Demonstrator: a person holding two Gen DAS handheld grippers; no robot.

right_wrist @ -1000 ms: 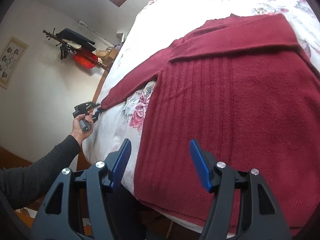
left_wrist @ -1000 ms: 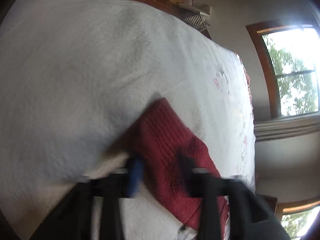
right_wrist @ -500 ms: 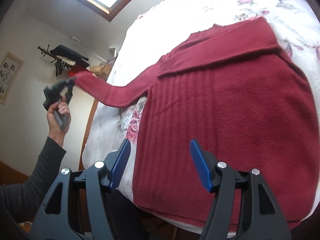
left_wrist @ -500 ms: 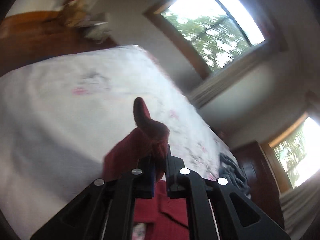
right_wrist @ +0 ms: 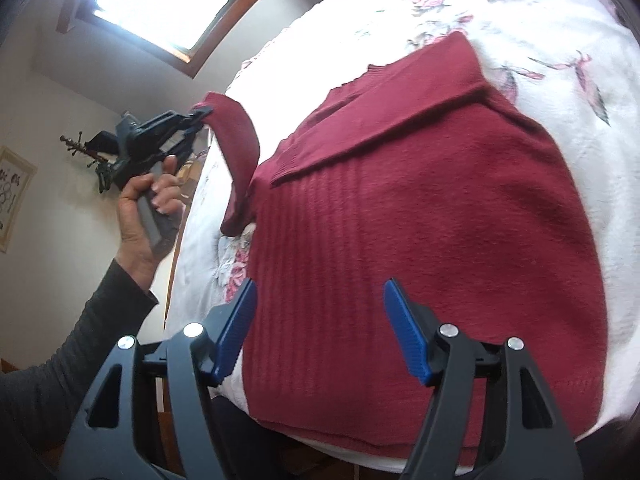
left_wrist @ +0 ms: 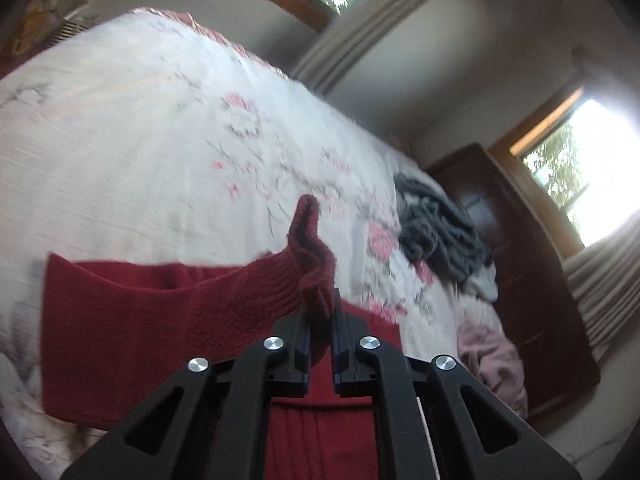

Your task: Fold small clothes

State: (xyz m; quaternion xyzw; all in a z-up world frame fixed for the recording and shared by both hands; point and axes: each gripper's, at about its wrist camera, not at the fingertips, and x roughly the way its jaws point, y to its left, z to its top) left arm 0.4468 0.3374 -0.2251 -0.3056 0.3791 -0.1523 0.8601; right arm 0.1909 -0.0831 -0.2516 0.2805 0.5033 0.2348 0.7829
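the bed (right_wrist: 560,20) fills the space ahead of both grippers, and the red sweater (right_wrist: 420,208) lies flat on it, directly in front of the right gripper (right_wrist: 316,332), whose jaws stand wide with nothing between them. the sleeve (right_wrist: 236,140) is raised off to that gripper's left, its cuff (left_wrist: 312,264) pinched tight in the left gripper (left_wrist: 320,320). the sleeve fold looks underway; next the cuff needs carrying across the sweater's body and laying flat.

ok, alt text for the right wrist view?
A dark red knit sweater lies flat on a floral bedspread. The left hand-held gripper lifts its sleeve cuff; the right hand-held gripper hovers open above the hem.
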